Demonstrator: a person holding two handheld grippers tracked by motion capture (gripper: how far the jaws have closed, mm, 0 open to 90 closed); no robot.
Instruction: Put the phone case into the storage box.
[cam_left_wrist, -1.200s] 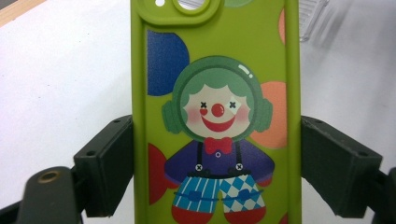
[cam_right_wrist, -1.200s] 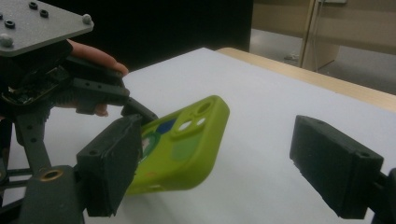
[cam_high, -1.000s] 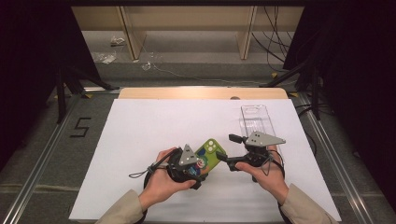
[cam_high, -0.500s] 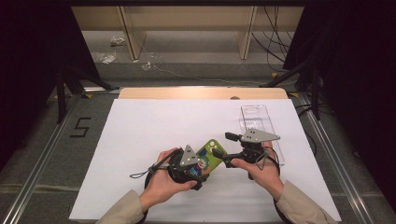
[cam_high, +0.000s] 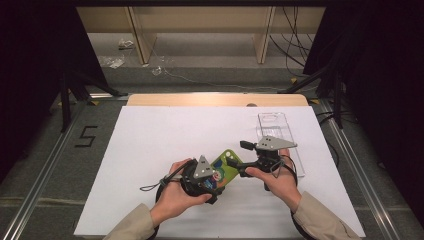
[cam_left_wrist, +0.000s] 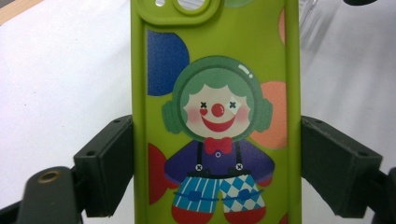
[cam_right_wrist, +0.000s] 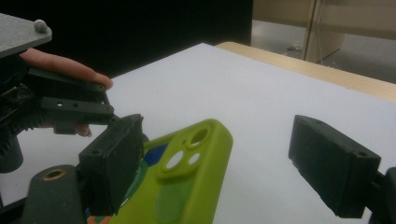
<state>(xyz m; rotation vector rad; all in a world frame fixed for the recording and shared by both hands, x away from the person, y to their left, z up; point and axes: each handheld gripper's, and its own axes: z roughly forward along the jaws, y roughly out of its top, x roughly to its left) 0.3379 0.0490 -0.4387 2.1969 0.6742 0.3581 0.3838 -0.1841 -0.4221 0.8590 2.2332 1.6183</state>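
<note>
A green phone case (cam_left_wrist: 215, 116) with a clown picture is clamped by its long edges between my left gripper's (cam_left_wrist: 217, 158) pads (cam_left_wrist: 109, 163), held just above the white sheet. In the high view the phone case (cam_high: 226, 167) sticks out up and right from my left gripper (cam_high: 216, 179). My right gripper (cam_high: 241, 156) comes in from the right, open. The camera end of the phone case (cam_right_wrist: 187, 182) lies between the right gripper's (cam_right_wrist: 222, 161) jaws. Its left pad (cam_right_wrist: 112, 158) is close beside the case and its right pad stands well clear.
A white sheet (cam_high: 150, 150) covers the table, with a wooden strip (cam_high: 215, 100) at its far edge. A clear plastic tray (cam_high: 277, 132) lies at the right, just behind my right hand. Black stands and cables surround the table.
My right gripper has edged a little to the left, closer to the case's camera end. The left gripper and the case have stayed where they were.
</note>
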